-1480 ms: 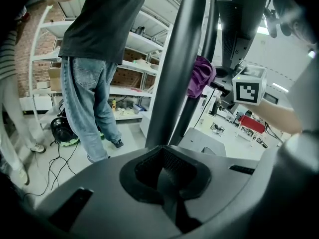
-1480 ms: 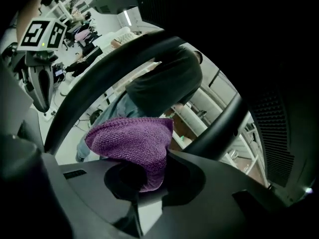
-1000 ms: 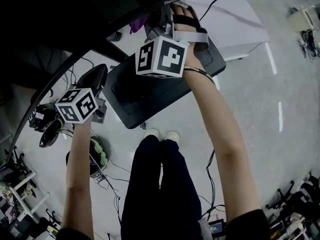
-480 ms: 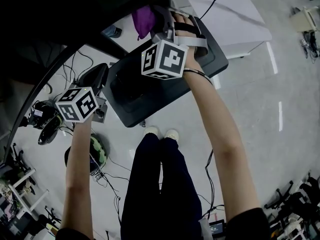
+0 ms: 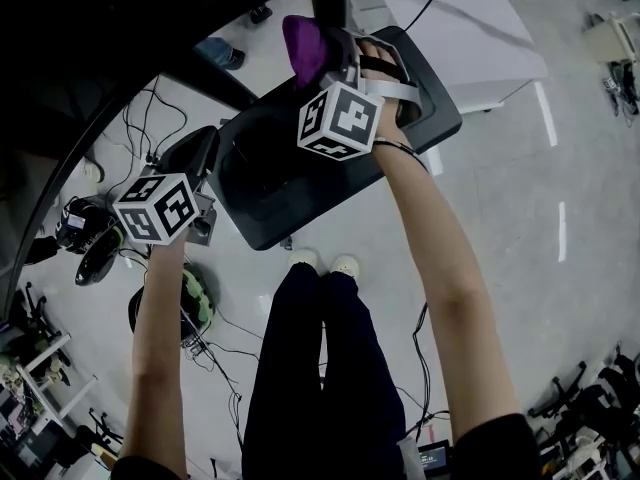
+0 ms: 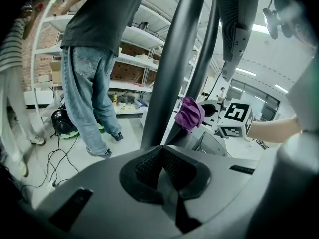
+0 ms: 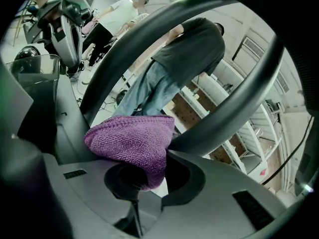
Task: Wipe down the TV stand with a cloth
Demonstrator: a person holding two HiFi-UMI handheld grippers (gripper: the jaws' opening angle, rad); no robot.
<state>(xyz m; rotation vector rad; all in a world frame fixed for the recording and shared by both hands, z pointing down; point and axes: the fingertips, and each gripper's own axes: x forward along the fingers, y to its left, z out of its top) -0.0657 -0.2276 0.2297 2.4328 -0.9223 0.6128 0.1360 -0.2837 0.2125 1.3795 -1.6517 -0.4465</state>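
Purple cloth (image 7: 132,141) put to the upright of a TV stand (image 5: 290,203)

The cloth is pinched in the closed jaws of the right gripper (image 7: 142,180) and is laid against the dark upright post (image 6: 172,68), just above the base plate (image 5: 430,118), apparently so that the post can be rubbed down along its length. The left gripper (image 6: 162,176) is held low and off to the side, jaws drawn together on nothing (presumably to stay out of the way). A bystander in jeans (image 6: 94,83) is seen at the shelves behind.
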